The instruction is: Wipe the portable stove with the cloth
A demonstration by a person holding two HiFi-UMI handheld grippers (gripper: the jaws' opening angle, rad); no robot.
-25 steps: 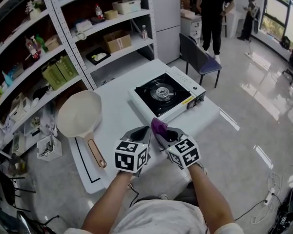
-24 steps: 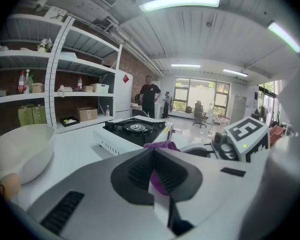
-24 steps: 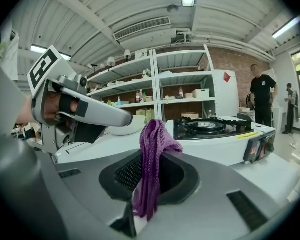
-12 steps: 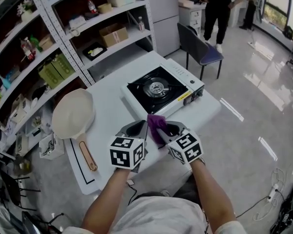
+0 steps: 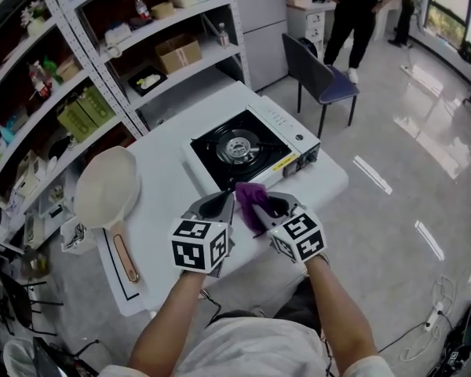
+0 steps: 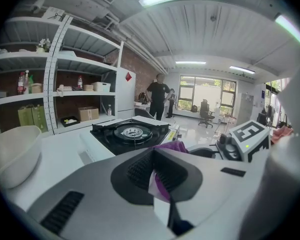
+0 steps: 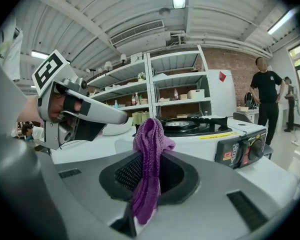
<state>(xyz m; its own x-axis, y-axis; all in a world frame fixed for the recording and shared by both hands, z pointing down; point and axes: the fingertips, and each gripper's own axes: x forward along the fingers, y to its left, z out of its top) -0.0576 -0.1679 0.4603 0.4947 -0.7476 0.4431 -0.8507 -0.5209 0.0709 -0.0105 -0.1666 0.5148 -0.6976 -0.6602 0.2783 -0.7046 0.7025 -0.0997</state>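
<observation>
White table (image 5: 169, 179) is carrying the portable stove (image 5: 247, 149) at 12 o'clock; left gripper (image 5: 222, 204) and right gripper (image 5: 263, 205) are both pinching the purple cloth (image 5: 250, 199) at 6 o'clock.

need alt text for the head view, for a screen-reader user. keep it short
Seen from above, a person's left gripper and right gripper hold a purple cloth between their tips over a white table, just short of a portable stove. A cream saucepan lies to the left, and stocked shelves stand behind.
</observation>
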